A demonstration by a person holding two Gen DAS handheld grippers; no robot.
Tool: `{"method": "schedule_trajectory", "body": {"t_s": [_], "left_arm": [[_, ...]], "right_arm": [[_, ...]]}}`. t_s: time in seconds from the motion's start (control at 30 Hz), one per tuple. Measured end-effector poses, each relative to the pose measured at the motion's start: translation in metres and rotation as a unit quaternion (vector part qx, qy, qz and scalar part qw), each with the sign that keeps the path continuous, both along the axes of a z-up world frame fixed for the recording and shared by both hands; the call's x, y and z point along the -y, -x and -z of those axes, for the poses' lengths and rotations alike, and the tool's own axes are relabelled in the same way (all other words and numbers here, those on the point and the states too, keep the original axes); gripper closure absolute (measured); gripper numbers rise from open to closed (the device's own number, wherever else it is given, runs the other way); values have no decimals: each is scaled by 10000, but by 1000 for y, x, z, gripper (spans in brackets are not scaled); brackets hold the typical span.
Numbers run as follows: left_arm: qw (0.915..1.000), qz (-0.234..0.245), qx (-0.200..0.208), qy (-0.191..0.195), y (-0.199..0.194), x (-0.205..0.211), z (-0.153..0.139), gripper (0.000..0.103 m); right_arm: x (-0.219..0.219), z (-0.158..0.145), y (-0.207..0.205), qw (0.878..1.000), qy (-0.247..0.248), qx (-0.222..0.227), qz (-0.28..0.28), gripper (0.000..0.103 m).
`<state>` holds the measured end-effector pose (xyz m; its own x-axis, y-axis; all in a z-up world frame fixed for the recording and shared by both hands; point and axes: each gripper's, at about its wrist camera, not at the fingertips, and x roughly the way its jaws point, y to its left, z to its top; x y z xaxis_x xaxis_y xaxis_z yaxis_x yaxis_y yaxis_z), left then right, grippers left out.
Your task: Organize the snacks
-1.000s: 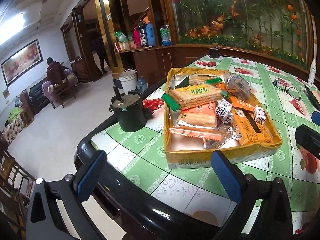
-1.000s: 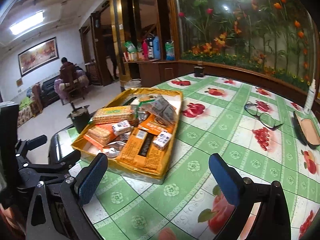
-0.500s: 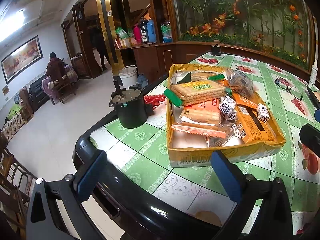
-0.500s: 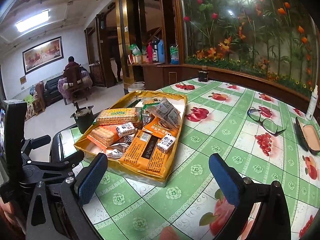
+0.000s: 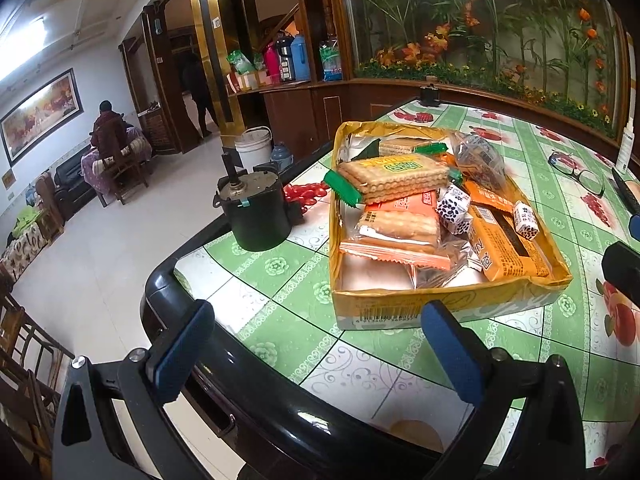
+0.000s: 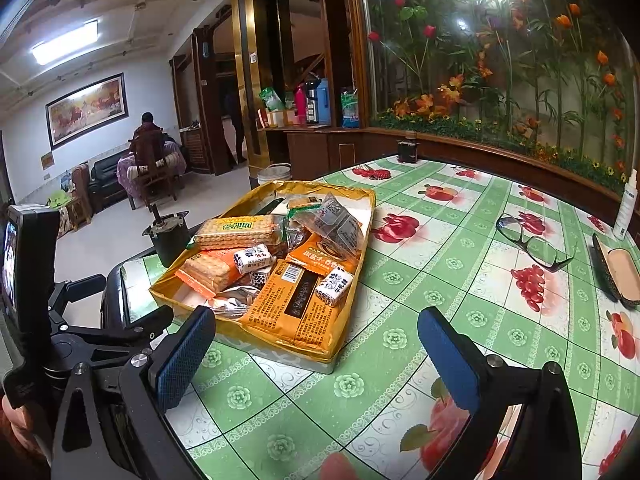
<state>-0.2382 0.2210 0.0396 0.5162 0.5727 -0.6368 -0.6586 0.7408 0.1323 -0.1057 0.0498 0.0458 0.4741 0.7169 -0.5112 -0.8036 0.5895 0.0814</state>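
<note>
Green fruit-print tablecloth [image 6: 460,240] bears a gold snack tray [image 5: 452,300]; both claws [image 5: 316,344] [image 6: 316,356] gape empty.

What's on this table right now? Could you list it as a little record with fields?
surface: table with a green floral and fruit-print cloth
box: yellow box, open, near the table's edge
contents: cracker packs, orange bars, small spotted candies, piled loosely
beside box: dark pot at the table's edge
elsewhere: glasses and an open glasses case, apart from the box
left gripper: open, empty, short of the box
right gripper: open, empty, short of the box
</note>
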Motion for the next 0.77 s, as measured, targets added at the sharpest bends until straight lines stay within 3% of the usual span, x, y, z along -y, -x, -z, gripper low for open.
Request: {"method": "schedule_trajectory", "body": {"t_s": [0.77], "left_arm": [[9998,-189,-9,-67,5,2,7,0]], "right_arm": [[-2,2,0,9999,-22,-121,-81,1]]}}
